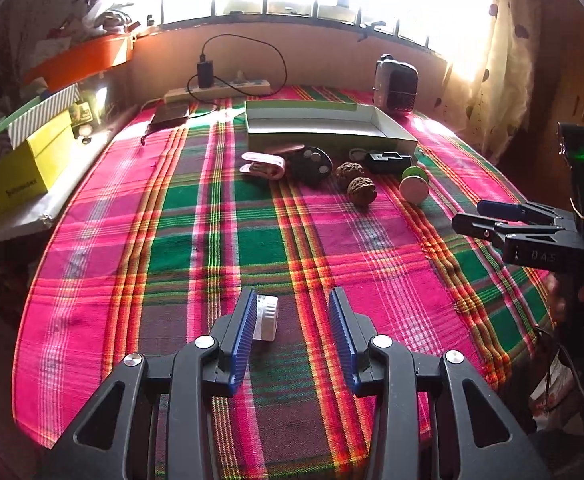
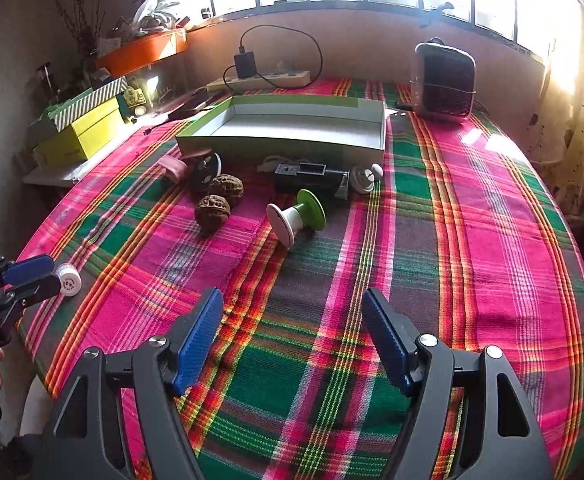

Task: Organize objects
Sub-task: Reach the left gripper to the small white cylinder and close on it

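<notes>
A: where's the left gripper (image 1: 292,328) at?
B: jaws wide, low over the plaid cloth (image 1: 196,240) near the front edge. small white bottle (image 1: 266,318) lies on its side between the fingers, right against the left pad (image 1: 244,336), clear gap to the right one. not gripped

A: right gripper (image 2: 292,336)?
B: also wide, nothing between the fingers, hovering over bare cloth near the middle front

A: target?
B: my guess is the open tray box (image 2: 375,128) at the far side, looks empty. rest of the clutter sits just in front of its near wall: two walnuts (image 2: 220,196), green-white spool (image 2: 297,216), black clip block (image 2: 311,176), pink tape holder (image 2: 174,166), dark key fob (image 2: 208,168), white knob (image 2: 365,178)

A: how does the bottle handle?
B: judging by looks: light, rigid plastic, smooth and round so it'll roll or squirt out if pinched off-centre. ribbed cap end gives more bite. take it across the body, mid-length, axis square to the pads, close gently

A: risks?
B: it touches only one pad now, so closing may push it sideways first. centre the jaws over it before squeezing. cloth is soft, no damage worry
</notes>
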A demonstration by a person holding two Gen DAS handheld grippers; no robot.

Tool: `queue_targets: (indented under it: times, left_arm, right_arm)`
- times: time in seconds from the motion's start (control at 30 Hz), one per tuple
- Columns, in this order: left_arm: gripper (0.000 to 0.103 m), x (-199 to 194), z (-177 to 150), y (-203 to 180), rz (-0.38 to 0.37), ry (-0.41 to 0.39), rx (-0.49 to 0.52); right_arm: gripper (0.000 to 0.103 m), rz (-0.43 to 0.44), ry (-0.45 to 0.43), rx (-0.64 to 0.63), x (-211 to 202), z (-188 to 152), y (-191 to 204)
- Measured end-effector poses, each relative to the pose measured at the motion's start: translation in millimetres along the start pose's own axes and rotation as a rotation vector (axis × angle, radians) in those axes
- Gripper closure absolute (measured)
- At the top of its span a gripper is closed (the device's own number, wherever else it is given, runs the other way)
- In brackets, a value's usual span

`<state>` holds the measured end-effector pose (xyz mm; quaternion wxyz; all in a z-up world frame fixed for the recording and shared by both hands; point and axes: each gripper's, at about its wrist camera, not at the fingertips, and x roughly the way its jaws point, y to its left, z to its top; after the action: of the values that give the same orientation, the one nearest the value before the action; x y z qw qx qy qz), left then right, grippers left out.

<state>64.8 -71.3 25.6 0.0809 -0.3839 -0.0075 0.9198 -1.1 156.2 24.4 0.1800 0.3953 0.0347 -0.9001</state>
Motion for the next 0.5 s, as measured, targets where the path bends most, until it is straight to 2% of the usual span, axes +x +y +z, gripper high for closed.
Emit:
queue_targets:
  times: [0.13,0.2,0.5]
  left_arm:
    - [0.067,5,-3,1,0.008,0.007,-0.010]
    - [0.067,5,-3,0,0.041,-0.004,0.000]
    - [0.067,13,-4,10,0.058,0.008,-0.022]
  right_arm:
    - [0.031,0.011,-0.019,-0.009,-2,4,3]
    - [0.031,0.010,-0.015,-0.011,0,5,5]
    - [0.031,0.015,0.009,-0.016,11,5,8]
